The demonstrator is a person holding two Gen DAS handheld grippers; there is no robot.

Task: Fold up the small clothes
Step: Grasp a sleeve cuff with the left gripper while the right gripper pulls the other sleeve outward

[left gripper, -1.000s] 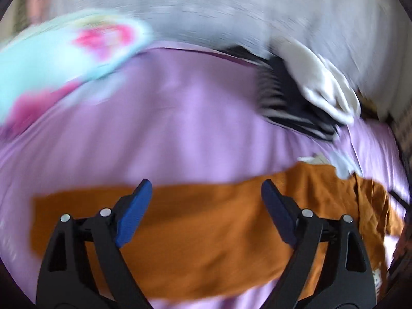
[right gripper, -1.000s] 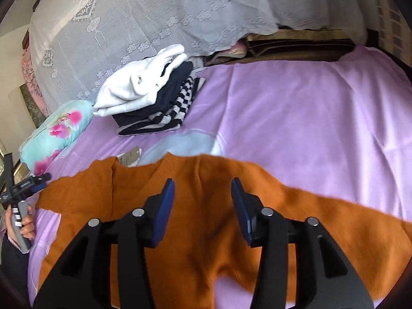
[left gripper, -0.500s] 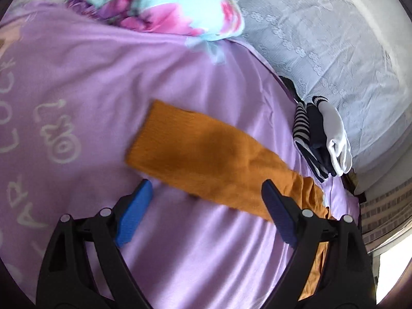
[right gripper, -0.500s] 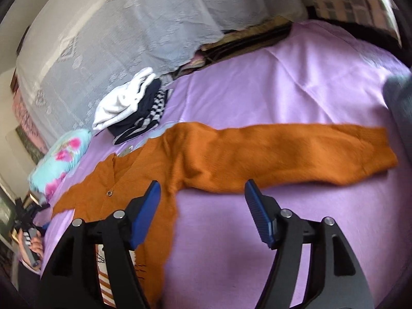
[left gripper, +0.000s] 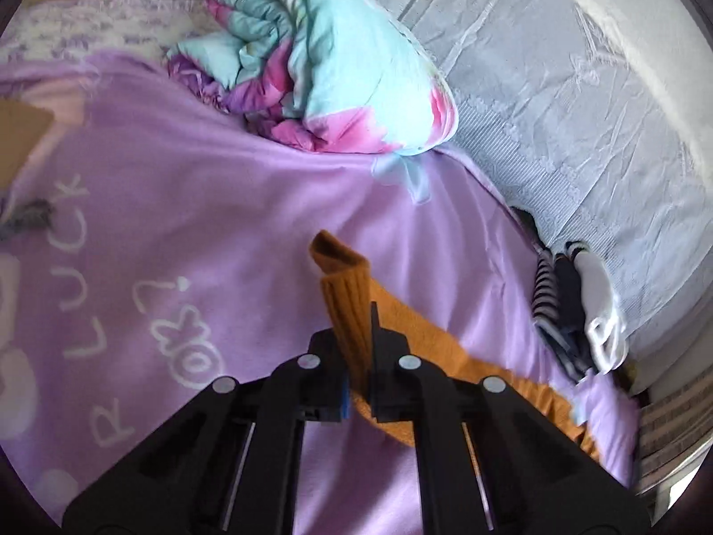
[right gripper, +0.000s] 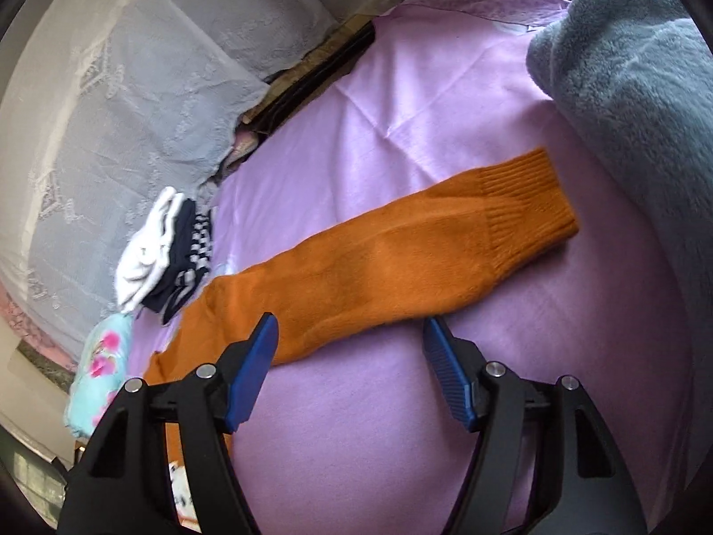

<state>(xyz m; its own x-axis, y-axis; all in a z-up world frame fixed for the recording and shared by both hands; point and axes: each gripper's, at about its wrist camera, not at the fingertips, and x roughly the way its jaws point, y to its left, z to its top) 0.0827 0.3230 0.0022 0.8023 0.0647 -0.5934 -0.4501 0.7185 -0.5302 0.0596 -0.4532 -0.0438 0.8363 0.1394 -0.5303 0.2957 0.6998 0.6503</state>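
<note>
An orange knit sweater lies spread on a purple bedsheet point(left gripper: 223, 205). In the left wrist view my left gripper point(left gripper: 356, 356) is shut on the ribbed cuff of one orange sleeve point(left gripper: 347, 307), whose end folds over and stands up above the jaws. The right wrist view shows the other orange sleeve point(right gripper: 401, 258) lying flat and stretched out, its ribbed cuff point(right gripper: 526, 205) at the right. My right gripper point(right gripper: 352, 370) stands open just in front of that sleeve, its blue pads point(right gripper: 249, 370) apart and nothing between them.
A folded stack of white, navy and striped clothes point(right gripper: 165, 254) sits by the lace-covered headboard point(right gripper: 133, 102). A turquoise and pink floral quilt roll point(left gripper: 329, 62) lies at one end, a grey-blue fluffy blanket point(right gripper: 633, 80) at the other.
My left gripper has closed on the orange sleeve's cuff and bunched it upward. The right gripper has come closer to the other sleeve, still open.
</note>
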